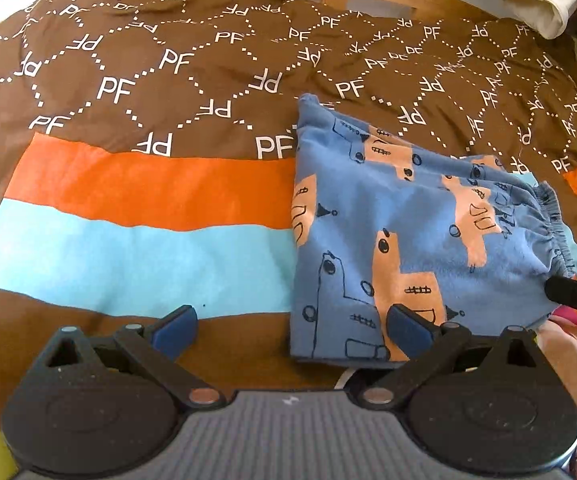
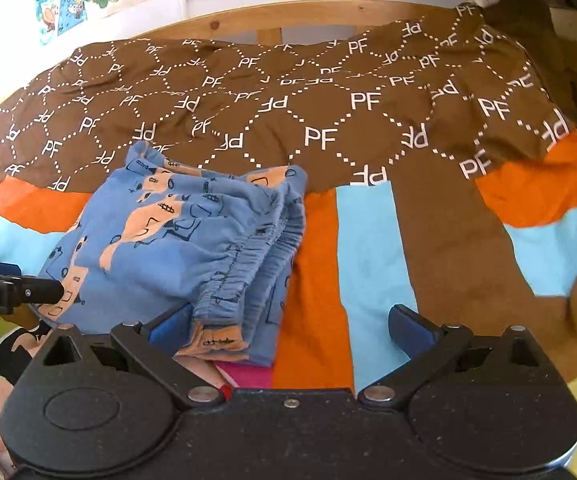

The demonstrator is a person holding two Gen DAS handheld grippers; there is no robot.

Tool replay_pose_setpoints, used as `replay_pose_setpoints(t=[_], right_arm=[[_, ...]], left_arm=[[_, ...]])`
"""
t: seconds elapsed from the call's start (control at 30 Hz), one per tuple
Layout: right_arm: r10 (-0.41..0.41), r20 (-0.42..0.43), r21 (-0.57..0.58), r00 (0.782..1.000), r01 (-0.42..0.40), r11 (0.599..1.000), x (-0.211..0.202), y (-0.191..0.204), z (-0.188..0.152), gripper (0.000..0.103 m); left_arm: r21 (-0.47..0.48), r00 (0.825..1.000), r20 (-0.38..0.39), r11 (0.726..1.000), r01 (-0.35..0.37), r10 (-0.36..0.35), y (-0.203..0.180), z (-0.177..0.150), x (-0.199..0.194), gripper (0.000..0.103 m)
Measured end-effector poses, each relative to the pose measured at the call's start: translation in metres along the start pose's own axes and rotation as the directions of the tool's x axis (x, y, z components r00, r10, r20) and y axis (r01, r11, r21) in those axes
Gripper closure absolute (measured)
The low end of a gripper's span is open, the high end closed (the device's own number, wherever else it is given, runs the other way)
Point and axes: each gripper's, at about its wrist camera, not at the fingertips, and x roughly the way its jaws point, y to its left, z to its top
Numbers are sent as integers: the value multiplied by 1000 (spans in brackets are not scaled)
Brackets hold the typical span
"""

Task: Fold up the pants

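The blue pants (image 1: 404, 236) with orange animal print lie folded into a compact stack on the brown, orange and light-blue bedspread (image 1: 136, 208), elastic waistband (image 2: 244, 264) bunched at one end. The left tool (image 1: 292, 330) gapes wide with nothing between its fingers, one blue pad over the pants' near edge. The right tool (image 2: 288, 330) is likewise spread wide and empty beside the waistband.

The left gripper (image 1: 290, 330) was held low and level, its two blue-padded fingers (image 1: 176, 330) spread wide apart and gripping nothing. The right gripper (image 2: 288, 330) was held likewise, its blue-padded fingers (image 2: 408, 326) wide apart and empty. The two pointed toward each other.
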Motion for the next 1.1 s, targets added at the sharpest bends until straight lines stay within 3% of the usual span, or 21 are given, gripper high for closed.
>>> replay_pose_setpoints(t=[0.33, 0.53, 0.73, 0.8, 0.83, 0.93, 1.0, 1.1], right_arm=[[7, -20, -11, 1000, -7, 1000, -9, -2, -1, 1], [42, -51, -84, 998, -46, 995, -11, -4, 5, 1], [35, -50, -167, 998, -43, 985, -12, -13, 22, 1], [64, -46, -170, 997, -71, 983, -9, -17, 32, 1], [84, -40, -170, 996, -90, 981, -8, -19, 37, 1], [155, -26, -168, 988, -157, 973, 3, -21, 56, 1], [212, -29, -163, 977, -214, 963, 13, -24, 69, 1], [309, -62, -111, 949, -314, 943, 36, -32, 83, 1]], left_arm=[[9, 1000, -17, 1000, 5, -5, 2, 0, 0, 0], [24, 999, -30, 1000, 11, -10, 1, 3, 2, 0], [68, 992, -120, 996, 58, -49, 9, 19, 3, 0], [86, 995, -79, 993, 75, -68, 13, 24, -4, 0], [88, 996, -14, 992, 90, -89, 16, 27, -10, 0], [89, 980, 120, 985, 146, -156, 22, 35, -18, 0], [89, 968, 154, 979, 186, -198, 23, 37, -14, 0], [49, 959, 143, 969, 241, -246, 27, 33, 0, 0]])
